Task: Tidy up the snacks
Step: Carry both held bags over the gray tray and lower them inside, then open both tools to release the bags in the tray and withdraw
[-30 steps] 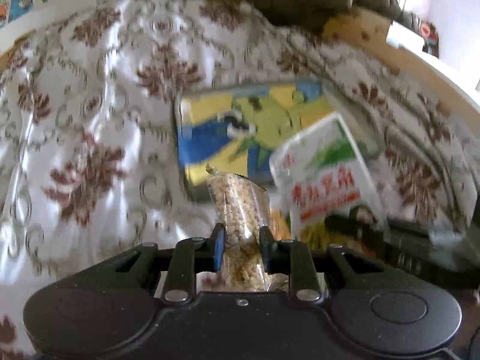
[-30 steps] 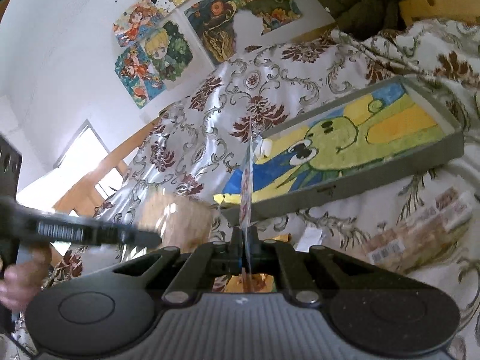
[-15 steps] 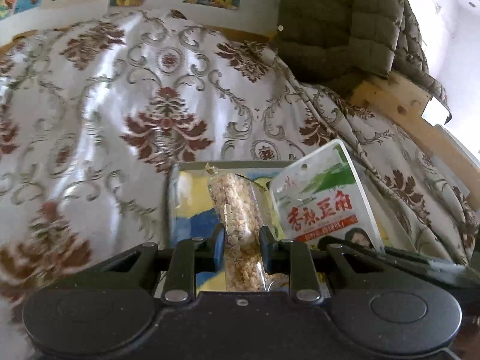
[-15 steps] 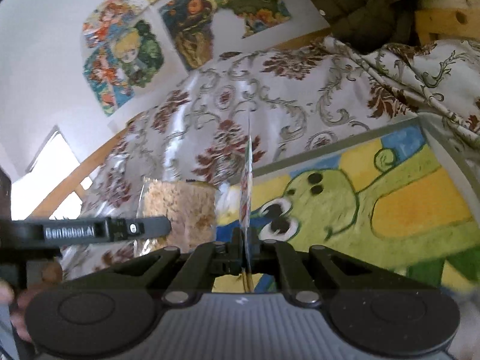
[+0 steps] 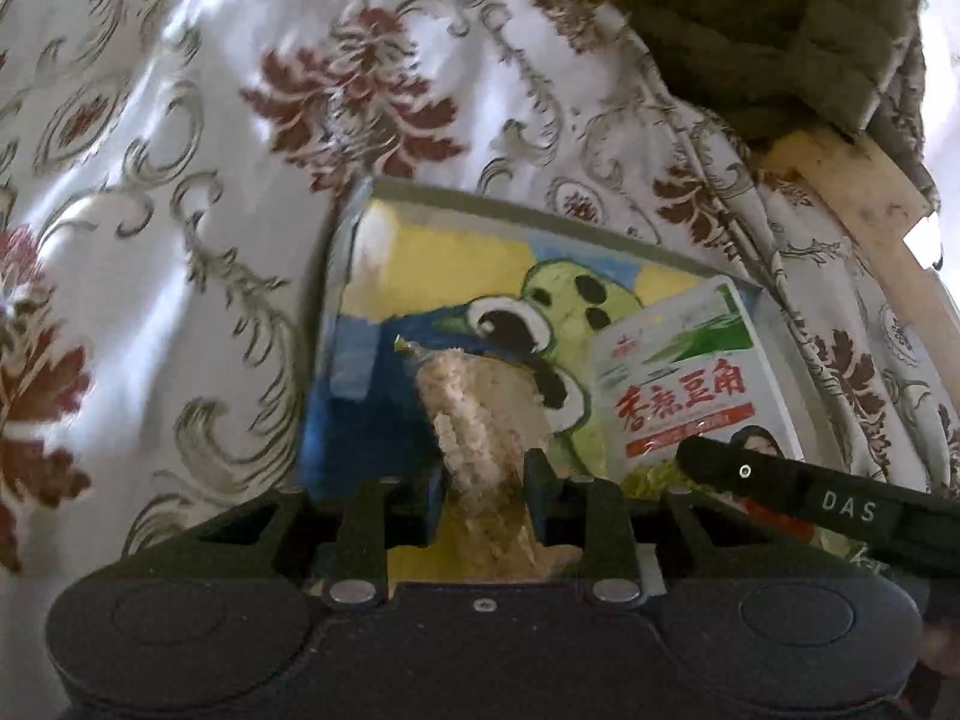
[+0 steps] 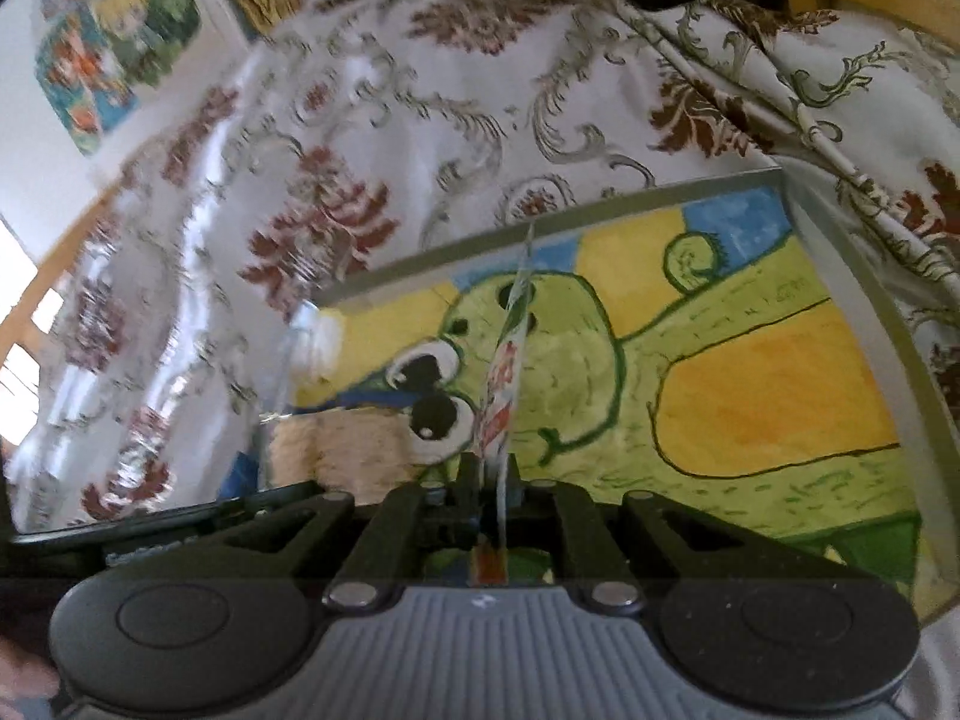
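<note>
On the left I see my left gripper (image 5: pixel 483 495) clamped on a clear bag of puffed-grain snack (image 5: pixel 480 420), held upright over the left end of the grey tray (image 5: pixel 540 210) with the green cartoon painting inside. To its right, my right gripper (image 6: pixel 489 495) pinches a white pouch with red Chinese lettering (image 5: pixel 684 384) by its lower edge, above the same tray. Floral bedspread (image 5: pixel 180 180) lies under the tray.

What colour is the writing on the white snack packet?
Red, on the flat white plastic snack packet; clearest in the left wrist view.
</note>
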The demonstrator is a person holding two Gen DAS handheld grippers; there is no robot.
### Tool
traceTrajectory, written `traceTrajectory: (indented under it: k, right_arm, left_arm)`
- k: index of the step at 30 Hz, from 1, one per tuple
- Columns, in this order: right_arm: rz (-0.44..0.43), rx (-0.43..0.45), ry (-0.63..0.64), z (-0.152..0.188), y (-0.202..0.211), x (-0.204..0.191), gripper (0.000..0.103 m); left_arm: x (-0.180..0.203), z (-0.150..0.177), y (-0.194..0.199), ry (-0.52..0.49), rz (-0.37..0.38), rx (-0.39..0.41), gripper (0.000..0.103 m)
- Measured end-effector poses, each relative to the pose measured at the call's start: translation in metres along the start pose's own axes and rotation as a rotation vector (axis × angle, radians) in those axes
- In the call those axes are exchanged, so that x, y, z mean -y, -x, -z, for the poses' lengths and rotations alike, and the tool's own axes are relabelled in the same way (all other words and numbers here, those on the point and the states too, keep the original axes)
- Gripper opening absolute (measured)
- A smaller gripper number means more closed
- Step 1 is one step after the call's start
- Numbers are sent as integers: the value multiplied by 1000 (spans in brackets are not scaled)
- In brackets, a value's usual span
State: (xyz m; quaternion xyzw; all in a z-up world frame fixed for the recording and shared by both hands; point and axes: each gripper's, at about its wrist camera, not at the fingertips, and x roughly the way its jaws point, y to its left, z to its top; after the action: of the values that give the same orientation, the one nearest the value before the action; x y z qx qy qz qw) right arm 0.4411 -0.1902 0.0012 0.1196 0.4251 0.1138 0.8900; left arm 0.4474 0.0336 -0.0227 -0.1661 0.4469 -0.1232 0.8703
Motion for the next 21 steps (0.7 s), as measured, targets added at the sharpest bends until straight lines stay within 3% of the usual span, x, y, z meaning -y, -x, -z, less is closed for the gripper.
traceTrajectory:
  k: [3,5,9,13,18,21]
  right_arm:
    - [76,-39,22,-5,1,-9,22]
    - [107,-56,39,-7,3,-13,30]
    - [153,-49,83,-4,7,-14,45]
    - [143,7,49,7,24,-8,59]
    - [108,108,72,20,60,-8,87]
    - [106,165,103,29,83,-13,93]
  left_arm:
    - [-2,-4,1,-15,-51,-31,56]
    - [-6,-4,9,-11,-66,16,69]
    - [-5,1,18,-34,-53,54,74]
    - [2,10,34,-36,-123,121,93]
    - [12,25,62,-42,-118,208,98]
    - [17,40,86,-64,-143,266,102]
